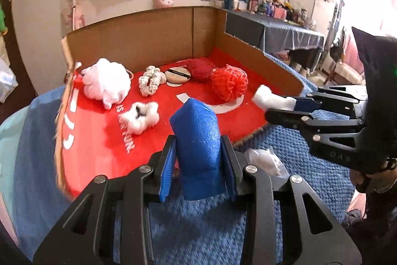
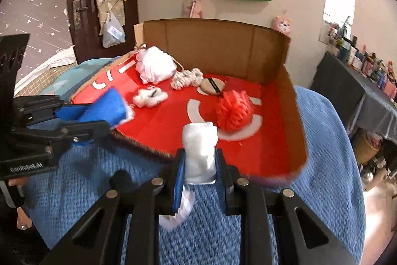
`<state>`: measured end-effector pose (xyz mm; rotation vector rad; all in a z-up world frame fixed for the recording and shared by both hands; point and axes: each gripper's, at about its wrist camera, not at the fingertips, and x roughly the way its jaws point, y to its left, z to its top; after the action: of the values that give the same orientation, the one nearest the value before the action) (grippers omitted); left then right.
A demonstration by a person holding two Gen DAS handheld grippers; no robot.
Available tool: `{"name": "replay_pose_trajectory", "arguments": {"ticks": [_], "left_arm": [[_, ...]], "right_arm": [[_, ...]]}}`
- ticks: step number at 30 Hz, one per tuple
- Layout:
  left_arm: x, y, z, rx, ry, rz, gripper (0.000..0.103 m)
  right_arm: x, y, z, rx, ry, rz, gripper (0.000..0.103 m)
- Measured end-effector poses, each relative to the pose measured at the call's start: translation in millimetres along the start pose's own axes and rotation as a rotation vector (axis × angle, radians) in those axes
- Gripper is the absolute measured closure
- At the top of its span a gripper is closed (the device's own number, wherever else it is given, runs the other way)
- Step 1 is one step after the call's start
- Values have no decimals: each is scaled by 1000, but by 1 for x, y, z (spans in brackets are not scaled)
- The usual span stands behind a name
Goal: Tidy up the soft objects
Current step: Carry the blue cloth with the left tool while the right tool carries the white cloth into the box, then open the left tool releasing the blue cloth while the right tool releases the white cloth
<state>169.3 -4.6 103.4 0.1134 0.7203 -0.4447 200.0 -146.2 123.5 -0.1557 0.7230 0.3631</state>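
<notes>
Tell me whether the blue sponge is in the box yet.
Out. The left gripper holds the blue sponge before the box.

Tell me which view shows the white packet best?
The right wrist view: the white packet stands close and central, pinched between the right gripper fingers. The left wrist view shows it only small, from the side, near the right edge.

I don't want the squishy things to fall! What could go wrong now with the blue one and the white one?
1. The blue sponge sticks up tall above the left gripper, pinched only low down, so it might tip or slip out.
2. The white packet in the right gripper has a loose end hanging below; it could slide free.
3. The orange pouf sits near the front of the cardboard tray, so a dropped piece might bump it.
</notes>
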Motion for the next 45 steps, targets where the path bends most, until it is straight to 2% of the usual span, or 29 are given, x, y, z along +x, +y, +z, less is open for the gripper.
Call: {"name": "replay_pose_trajectory", "arguments": {"ticks": [11, 20, 28, 37, 45], "left_arm": [[64, 13, 33, 93, 123, -20, 70], [96, 21, 33, 103, 205, -26, 70], [102, 21, 30, 109, 210, -35, 68], [105, 22, 29, 109, 203, -32, 58], [106, 26, 28, 91, 204, -34, 51]], "right_arm": [[62, -1, 29, -61, 104, 68, 78], [90, -6, 31, -88, 186, 88, 78], [98, -8, 31, -90, 217, 104, 78], [100, -10, 31, -73, 234, 119, 78], [102, -10, 30, -69, 249, 126, 71]]}}
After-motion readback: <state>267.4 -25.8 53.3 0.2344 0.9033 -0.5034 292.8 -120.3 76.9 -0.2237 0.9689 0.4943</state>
